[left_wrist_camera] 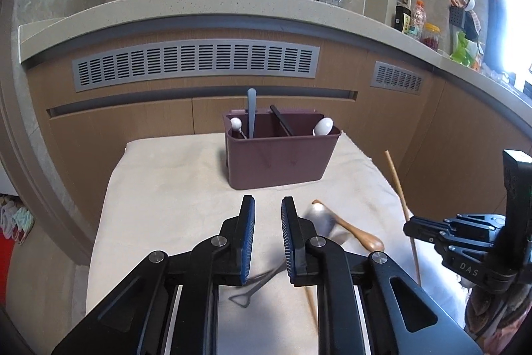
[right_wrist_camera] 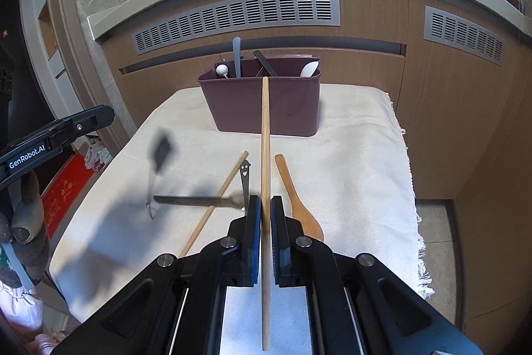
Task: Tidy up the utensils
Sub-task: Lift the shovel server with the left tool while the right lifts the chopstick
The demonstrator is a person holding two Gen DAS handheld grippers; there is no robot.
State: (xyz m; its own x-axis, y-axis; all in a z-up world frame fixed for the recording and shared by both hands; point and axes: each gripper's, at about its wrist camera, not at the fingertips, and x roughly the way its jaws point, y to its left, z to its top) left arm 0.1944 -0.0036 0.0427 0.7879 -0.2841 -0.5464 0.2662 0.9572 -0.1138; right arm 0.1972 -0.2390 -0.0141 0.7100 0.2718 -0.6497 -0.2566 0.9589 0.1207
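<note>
Kitchen cabinets with grey vents stand behind our cloth-covered worktop (right_wrist_camera: 349, 135), where a maroon caddy (right_wrist_camera: 262, 103) already holds a few utensils. Our right hand-held gripper (right_wrist_camera: 265, 215) is clenched on a wooden chopstick (right_wrist_camera: 265, 128) that points toward the caddy. We judge it light, stiff and smooth, so a grip near its middle should keep it from swivelling. A second chopstick (right_wrist_camera: 216, 202), a wooden spoon (right_wrist_camera: 296, 198) and a metal utensil (right_wrist_camera: 196, 201), blurred in both views, lie on the cloth. Our left hand-held gripper (left_wrist_camera: 268, 215) stands narrowly parted with nothing between its pads. The thin metal piece looks slippery; we would pinch its handle.
</note>
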